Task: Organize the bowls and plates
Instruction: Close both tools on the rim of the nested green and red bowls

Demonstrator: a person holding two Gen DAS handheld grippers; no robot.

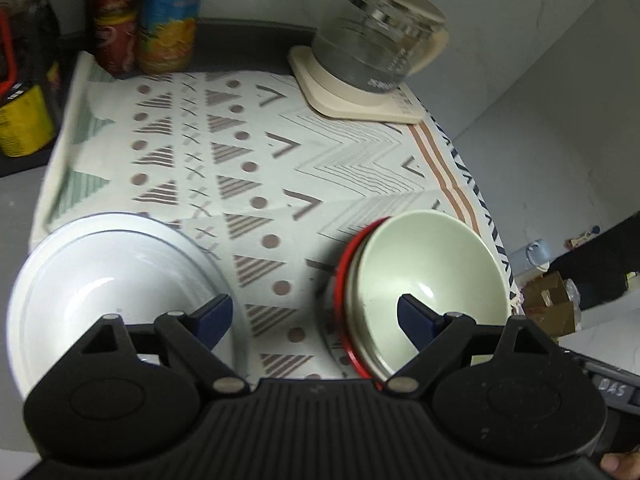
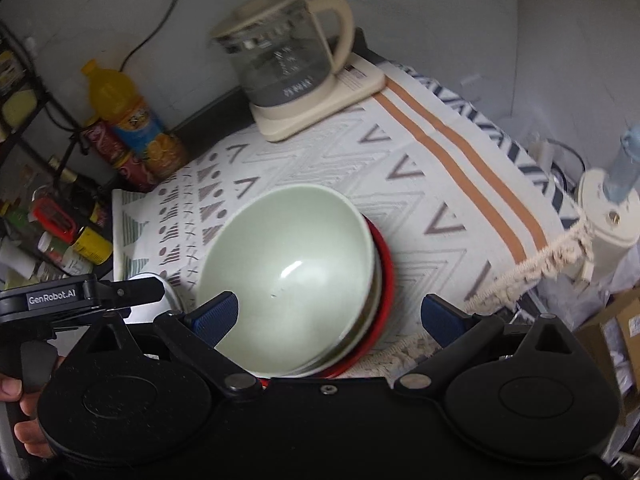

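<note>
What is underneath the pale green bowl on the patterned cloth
The green bowl sits on a pale dish and, lowest, a red plate. Only their rims show; the bowl covers the rest.

One green bowl (image 2: 288, 264), one red plate (image 2: 386, 276), one white bowl (image 1: 104, 284), one glass kettle (image 2: 286, 56), one juice bottle (image 2: 128, 120), two red cans (image 1: 114, 12).

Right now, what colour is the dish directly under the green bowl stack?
Red plate, its rim showing best in the left wrist view.
</note>
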